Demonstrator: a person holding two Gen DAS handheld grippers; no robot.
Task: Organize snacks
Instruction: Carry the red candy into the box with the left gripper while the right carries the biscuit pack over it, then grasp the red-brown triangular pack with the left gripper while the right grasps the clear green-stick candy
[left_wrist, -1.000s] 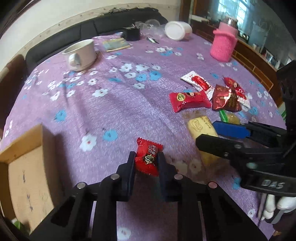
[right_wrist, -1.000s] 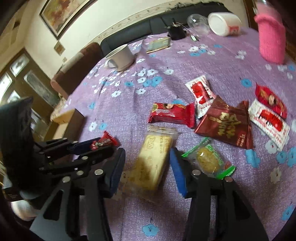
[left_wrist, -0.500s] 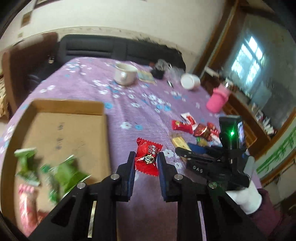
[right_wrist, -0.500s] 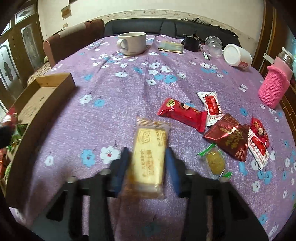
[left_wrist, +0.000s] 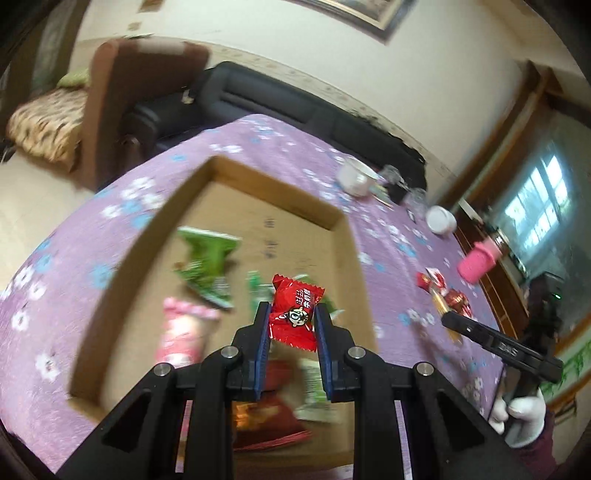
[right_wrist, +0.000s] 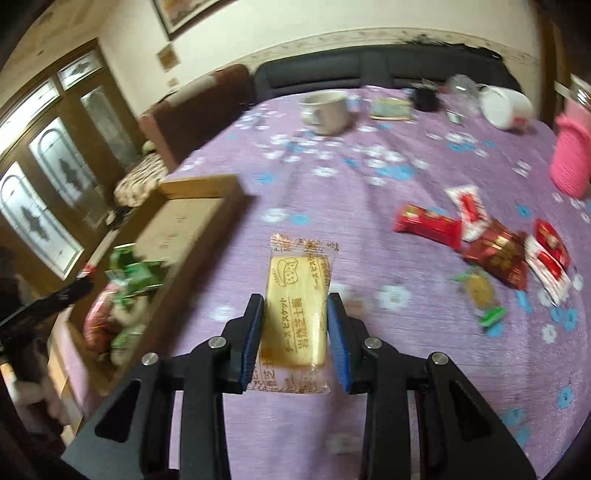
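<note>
My left gripper (left_wrist: 291, 325) is shut on a small red candy packet (left_wrist: 295, 312) and holds it above the open cardboard box (left_wrist: 280, 192). The box holds green packets (left_wrist: 207, 266), a pink one (left_wrist: 183, 332) and red ones. My right gripper (right_wrist: 295, 314) is shut on a yellow biscuit packet (right_wrist: 299, 314), lifted above the purple flowered tablecloth (right_wrist: 332, 177), right of the box (right_wrist: 199, 192). Several red snack packets (right_wrist: 428, 223) and a green-ended candy (right_wrist: 480, 291) lie on the cloth to the right. The right gripper also shows in the left wrist view (left_wrist: 447, 319).
A white mug (right_wrist: 325, 110), a white jar on its side (right_wrist: 506, 107), a pink knitted holder (right_wrist: 570, 162) and small dark items stand at the table's far side. A dark sofa (right_wrist: 369, 70) and a brown armchair (left_wrist: 140, 103) stand beyond the table.
My left gripper has carried the red candy left, from the cloth to above the box. My right gripper has closed on the biscuit packet and lifted it toward the box.
</note>
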